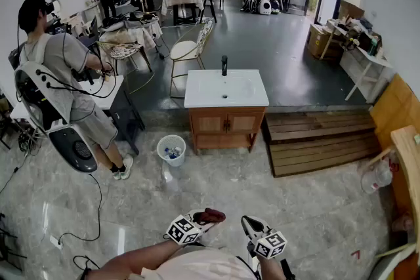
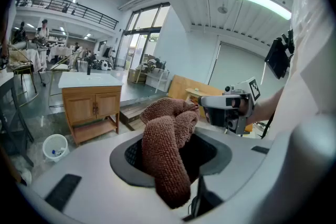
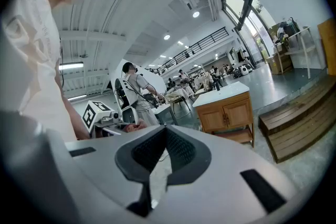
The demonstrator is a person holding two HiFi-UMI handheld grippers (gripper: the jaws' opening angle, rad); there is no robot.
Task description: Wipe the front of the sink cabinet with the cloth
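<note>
Shiny grey stone floor (image 1: 295,206) fills the big room. Nearest, the head view shows two grippers low down, each with one marker cube. In that view only a small bit of the one cloth (image 1: 209,215) peeks out of the left gripper (image 1: 200,220). The left gripper view shows much more: the jaws squeeze the brown, fuzzy, lumpy cloth, and it flops over them. The right gripper (image 1: 251,226) is just beside the left one. Its own view shows its dark, ribbed jaws pressed together with nothing between them. Far off stands the one sink cabinet (image 1: 226,122). It is wooden and boxy, with two doors and a flat white top. One round white bin (image 1: 171,149) sits on its left and wooden steps (image 1: 321,141) on its right.
</note>
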